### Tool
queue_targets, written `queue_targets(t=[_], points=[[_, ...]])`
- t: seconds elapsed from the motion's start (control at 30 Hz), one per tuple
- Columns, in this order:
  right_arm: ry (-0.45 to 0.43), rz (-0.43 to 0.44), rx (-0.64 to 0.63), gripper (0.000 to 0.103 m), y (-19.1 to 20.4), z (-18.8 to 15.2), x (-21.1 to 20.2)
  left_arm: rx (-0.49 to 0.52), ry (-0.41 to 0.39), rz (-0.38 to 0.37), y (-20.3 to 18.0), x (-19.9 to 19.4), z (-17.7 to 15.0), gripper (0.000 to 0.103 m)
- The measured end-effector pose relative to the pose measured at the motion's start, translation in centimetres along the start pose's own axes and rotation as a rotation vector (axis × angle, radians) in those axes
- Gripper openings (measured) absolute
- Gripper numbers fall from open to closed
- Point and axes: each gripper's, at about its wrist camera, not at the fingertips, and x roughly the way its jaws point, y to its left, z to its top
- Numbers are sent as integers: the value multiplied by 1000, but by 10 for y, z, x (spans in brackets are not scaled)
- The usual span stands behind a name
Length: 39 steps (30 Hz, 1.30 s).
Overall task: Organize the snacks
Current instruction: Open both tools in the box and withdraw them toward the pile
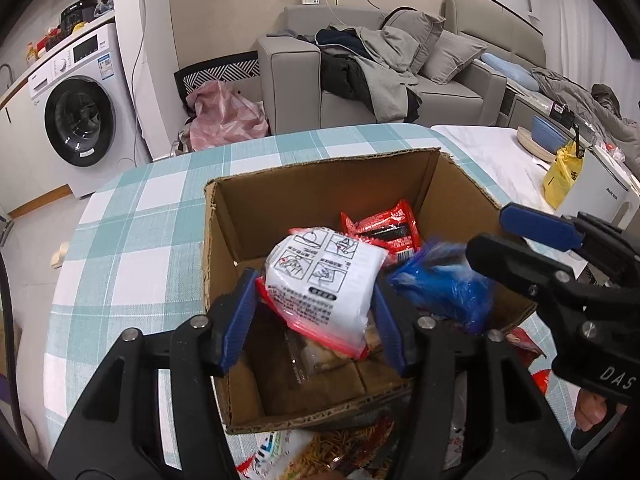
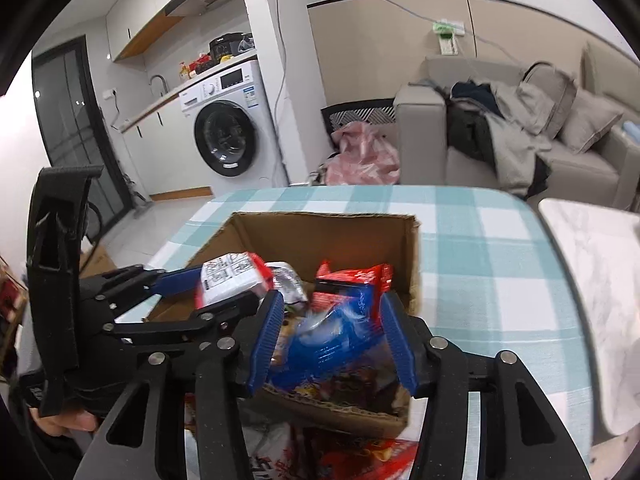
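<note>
Left wrist view: left gripper (image 1: pixel 314 312) jaws clamped on a white pack (image 1: pixel 324 280) with red edges and printed pictograms, held over the open box (image 1: pixel 320 196). Box sits on the checked desk (image 1: pixel 132 224). Red pack (image 1: pixel 384 228) lies inside against the far wall. Right gripper (image 1: pixel 472 244) comes in from the right holding a blue pack (image 1: pixel 448 288), blurred, over the box's right side. More snack bags (image 1: pixel 320 452) lie on the desk at the box's near edge. Washer (image 1: pixel 76 116) and sofa (image 1: pixel 380 80) behind.

Right wrist view: right gripper (image 2: pixel 332 332) jaws grasping the blue pack (image 2: pixel 328 340), blurred, above the box (image 2: pixel 320 232) near its front wall. Left gripper (image 2: pixel 224 292) enters from the left, closed on the white pack (image 2: pixel 230 280), just above the box interior. Red pack (image 2: pixel 352 280) stands inside behind the blue one; a silver wrapper (image 2: pixel 290 284) sits between white and red. Red bags (image 2: pixel 352 456) lie on the desk (image 2: pixel 480 240) in front of the box.
</note>
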Motion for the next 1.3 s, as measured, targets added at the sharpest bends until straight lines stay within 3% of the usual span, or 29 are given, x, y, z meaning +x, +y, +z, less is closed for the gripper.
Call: queue_targets(t=[0.07,0.17,0.3,0.4,0.9,1.3], points=[[-7,-8,-2,55,-1,0,-6,-7,-6,-11,0,-5,-1,64],[-35,-24,-6,78,-2,-1,-20,-29,-25,-37,2,-18,-3,87],[-69,-13,-5,103,-4,-6,-44,-45,-39,-74,4,-38,-6,90],[-78,-4,7,103,-7,-12,-56,-52,-63,-74,7,-55,-12,102],[4,-50,39,103,-11,-57,-83,-104,-102,-38,38,-115,-63,102],[59,-81,57,103,-9,-90,-77,-104,-42,-18,42,-111,-103,102]])
